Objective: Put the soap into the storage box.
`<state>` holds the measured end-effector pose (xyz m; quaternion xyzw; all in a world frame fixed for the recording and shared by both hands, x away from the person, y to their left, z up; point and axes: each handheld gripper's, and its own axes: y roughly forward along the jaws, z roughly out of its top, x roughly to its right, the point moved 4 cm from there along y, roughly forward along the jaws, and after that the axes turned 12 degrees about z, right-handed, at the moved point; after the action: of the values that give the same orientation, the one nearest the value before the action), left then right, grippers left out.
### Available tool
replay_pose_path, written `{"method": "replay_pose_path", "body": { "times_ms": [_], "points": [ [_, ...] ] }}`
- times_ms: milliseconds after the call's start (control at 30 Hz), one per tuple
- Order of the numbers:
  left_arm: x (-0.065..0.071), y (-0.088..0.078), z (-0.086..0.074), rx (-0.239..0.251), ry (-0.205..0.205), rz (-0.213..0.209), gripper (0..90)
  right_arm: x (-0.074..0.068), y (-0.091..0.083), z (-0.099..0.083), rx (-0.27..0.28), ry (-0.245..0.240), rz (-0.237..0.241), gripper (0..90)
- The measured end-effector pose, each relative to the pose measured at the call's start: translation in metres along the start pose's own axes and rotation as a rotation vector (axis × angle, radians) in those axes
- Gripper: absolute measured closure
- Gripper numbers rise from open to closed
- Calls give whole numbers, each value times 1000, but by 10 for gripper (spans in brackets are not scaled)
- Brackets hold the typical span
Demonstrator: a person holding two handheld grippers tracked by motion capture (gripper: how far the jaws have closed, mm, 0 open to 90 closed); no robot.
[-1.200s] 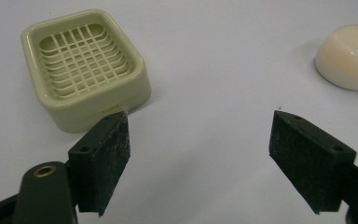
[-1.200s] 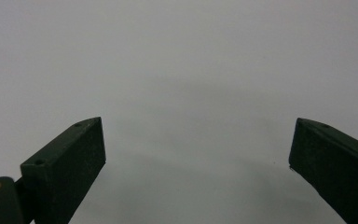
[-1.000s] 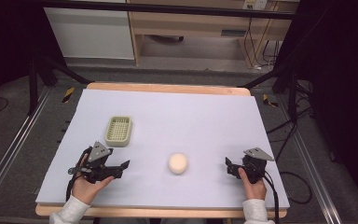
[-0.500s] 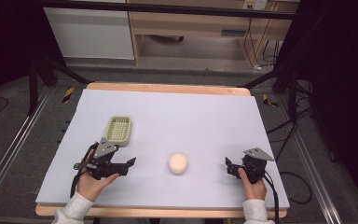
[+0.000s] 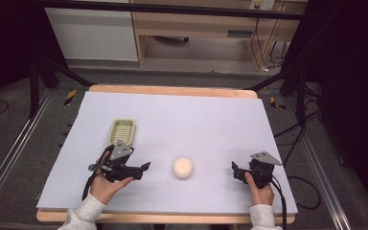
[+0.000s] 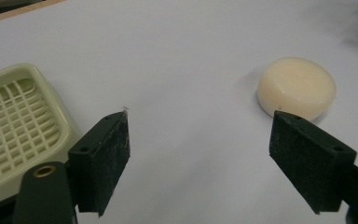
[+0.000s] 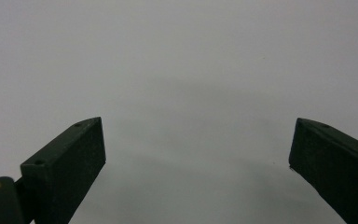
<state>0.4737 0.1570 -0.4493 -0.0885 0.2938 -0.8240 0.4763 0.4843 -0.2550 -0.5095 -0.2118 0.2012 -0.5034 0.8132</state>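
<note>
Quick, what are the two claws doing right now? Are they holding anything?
Left claw: open, holding nothing, near the round soap and the green soap dish.
Right claw: open, holding nothing, over the white table.

On the table (image 5: 211,115), a soap bar (image 5: 182,167) lies near the front edge, between the left gripper (image 5: 145,167) and the right gripper (image 5: 234,169). A soap dish (image 5: 122,131) sits behind the left gripper, left of the bar and apart from it.
</note>
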Motion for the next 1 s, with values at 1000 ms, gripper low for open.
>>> {"method": "replay_pose_path", "body": {
  "times_ms": [1000],
  "points": [
    [26, 14, 21, 1, 29, -54, 196, 0, 0, 0, -1, 1, 2, 40]
  ]
}}
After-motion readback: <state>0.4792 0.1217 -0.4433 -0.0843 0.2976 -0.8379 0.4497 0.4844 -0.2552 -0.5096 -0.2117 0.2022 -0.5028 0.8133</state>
